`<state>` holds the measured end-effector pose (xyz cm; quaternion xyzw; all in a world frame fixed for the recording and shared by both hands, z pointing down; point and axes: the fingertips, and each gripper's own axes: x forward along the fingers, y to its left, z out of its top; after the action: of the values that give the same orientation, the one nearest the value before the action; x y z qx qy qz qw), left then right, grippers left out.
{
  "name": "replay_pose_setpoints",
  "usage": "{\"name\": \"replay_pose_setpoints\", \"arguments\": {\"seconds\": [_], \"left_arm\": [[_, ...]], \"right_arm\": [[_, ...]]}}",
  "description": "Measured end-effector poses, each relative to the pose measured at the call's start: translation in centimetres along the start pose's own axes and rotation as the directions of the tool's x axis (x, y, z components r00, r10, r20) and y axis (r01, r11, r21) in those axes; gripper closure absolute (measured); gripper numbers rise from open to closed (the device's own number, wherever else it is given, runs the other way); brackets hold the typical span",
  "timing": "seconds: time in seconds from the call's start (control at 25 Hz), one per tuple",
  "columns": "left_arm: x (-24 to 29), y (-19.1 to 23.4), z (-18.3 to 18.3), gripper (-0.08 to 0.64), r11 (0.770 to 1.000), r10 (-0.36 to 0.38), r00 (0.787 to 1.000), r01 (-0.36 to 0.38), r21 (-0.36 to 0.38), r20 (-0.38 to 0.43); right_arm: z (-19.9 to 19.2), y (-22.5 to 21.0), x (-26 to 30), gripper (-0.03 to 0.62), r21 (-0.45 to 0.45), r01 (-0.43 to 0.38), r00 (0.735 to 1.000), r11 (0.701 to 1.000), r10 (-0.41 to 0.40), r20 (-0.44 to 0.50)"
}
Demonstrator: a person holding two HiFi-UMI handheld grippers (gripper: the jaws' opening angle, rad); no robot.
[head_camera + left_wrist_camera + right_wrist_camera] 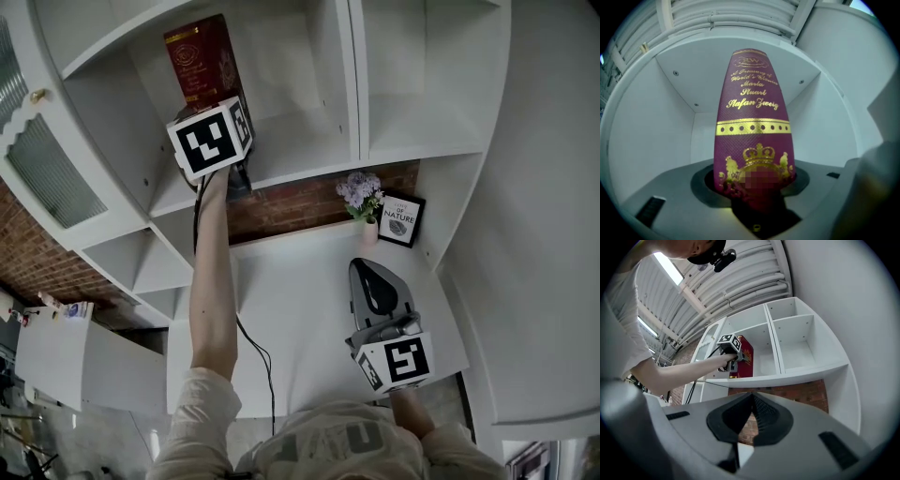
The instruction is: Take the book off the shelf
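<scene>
A dark red book (202, 58) with gold print stands upright in the upper compartment of the white shelf (300, 155). My left gripper (214, 105) reaches up to its lower end, and the book (752, 122) fills the space between the jaws, which press on its spine end. From the right gripper view, the book (744, 363) and the left gripper (733, 363) show at the shelf's middle compartment. My right gripper (367, 267) hangs low over the white desk (300, 309), its jaws together with nothing between them (751, 397).
A small vase of purple flowers (361, 197) and a framed picture (401, 218) stand at the back of the desk against the brick wall. Empty compartments lie to the right of the book. A cable (258, 356) trails from the left arm.
</scene>
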<state>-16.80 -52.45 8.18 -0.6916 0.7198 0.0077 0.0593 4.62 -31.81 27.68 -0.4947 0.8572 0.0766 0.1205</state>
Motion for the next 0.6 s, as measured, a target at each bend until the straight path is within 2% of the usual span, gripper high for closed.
{"name": "replay_pose_setpoints", "arguments": {"seconds": [0.24, 0.44, 0.6], "left_arm": [[-7.4, -0.6, 1.8, 0.318, 0.998, -0.037, 0.994, 0.031, 0.062, 0.1], [-16.0, 1.1, 2.2, 0.318, 1.0, -0.031, 0.975, 0.03, 0.008, 0.219], [-22.8, 2.3, -0.6, 0.318, 1.0, -0.001, 0.95, 0.002, -0.004, 0.311]], "right_arm": [[-1.4, 2.6, 0.3, 0.578, 0.045, -0.093, 0.995, 0.995, 0.095, -0.035], [-2.0, 5.3, 1.3, 0.578, 0.059, -0.166, 0.984, 0.984, 0.169, -0.049], [-1.2, 7.1, 1.7, 0.578, 0.022, -0.205, 0.978, 0.979, 0.205, -0.033]]}}
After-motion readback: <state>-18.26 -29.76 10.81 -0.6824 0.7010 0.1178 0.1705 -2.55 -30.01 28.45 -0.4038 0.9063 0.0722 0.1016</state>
